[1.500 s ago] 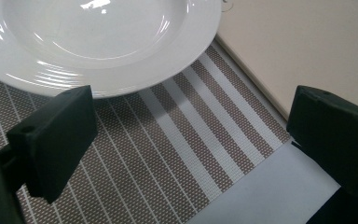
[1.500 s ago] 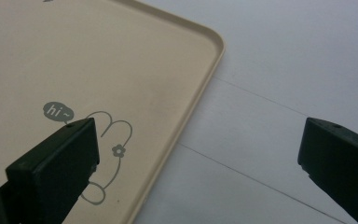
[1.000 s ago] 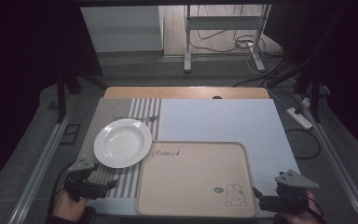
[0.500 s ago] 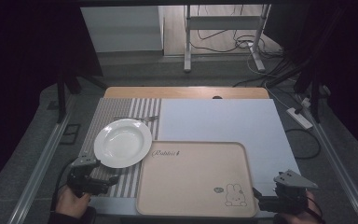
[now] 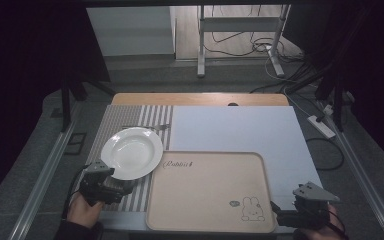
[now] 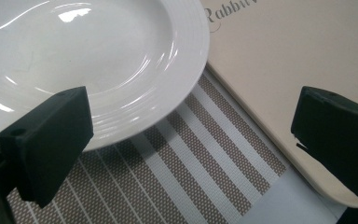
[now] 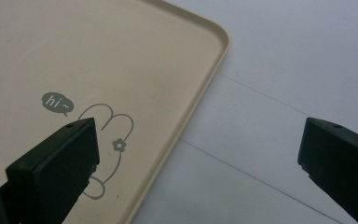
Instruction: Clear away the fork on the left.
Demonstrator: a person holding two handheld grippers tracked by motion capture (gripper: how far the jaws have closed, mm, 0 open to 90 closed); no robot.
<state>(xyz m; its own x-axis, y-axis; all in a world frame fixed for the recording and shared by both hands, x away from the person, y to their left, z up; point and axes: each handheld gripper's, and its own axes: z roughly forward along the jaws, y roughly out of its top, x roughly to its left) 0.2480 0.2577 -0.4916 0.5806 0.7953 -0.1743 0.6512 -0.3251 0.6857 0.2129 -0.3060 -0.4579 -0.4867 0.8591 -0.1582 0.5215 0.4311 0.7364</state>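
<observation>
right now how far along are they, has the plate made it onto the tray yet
Not yet. The white plate sits on the striped mat, beside the beige tray, which holds nothing. The left gripper is open at the plate's rim; the right gripper is open over the tray's corner. Gripping and any moving remain.

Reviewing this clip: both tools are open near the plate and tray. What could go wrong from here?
1. The left tool sits open at the near rim of the white plate; a shallow grip on that glossy rim could slip.
2. The plate edge lies close beside the beige tray, so sliding or lifting it sideways might knock the tray's rim.
3. The right tool is open at the tray's corner; pushing there may skid the tray.
</observation>
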